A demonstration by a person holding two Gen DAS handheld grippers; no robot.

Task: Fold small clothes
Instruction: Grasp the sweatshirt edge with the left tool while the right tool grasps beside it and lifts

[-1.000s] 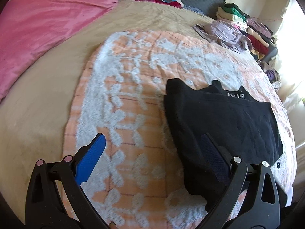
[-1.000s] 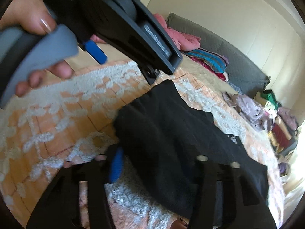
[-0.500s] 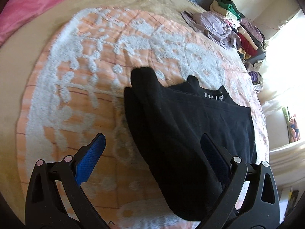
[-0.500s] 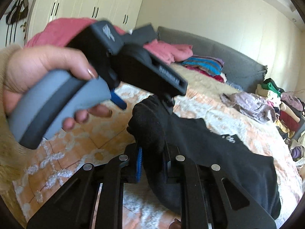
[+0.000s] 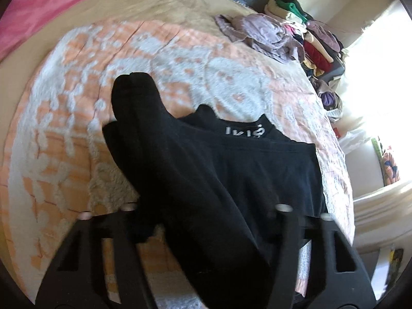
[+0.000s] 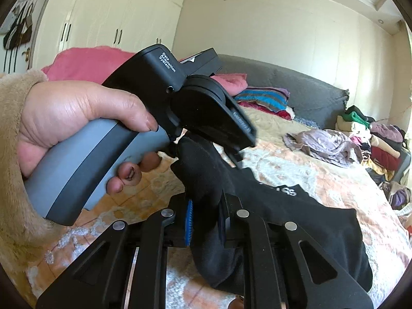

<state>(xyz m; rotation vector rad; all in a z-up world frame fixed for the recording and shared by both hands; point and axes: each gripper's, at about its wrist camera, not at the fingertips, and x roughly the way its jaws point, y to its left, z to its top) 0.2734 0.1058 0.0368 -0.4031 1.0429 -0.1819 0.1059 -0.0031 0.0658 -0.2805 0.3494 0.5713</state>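
A black top with white lettering at the collar lies on the orange-and-white blanket; one side of it is lifted. My right gripper is shut on a bunched fold of the black top and holds it above the blanket. My left gripper sits over the same raised fold; the cloth hides its fingertips, and the frame is blurred. In the right wrist view the left gripper's body is held by a hand directly over the fold.
A pink duvet lies at the far left. A lilac garment and a pile of folded clothes sit at the far right edge of the bed. A grey headboard and white wardrobes stand behind.
The left gripper moved in from open beside the top to sitting over the lifted fold. The right gripper, open a second ago, shut on the fold and raised it.
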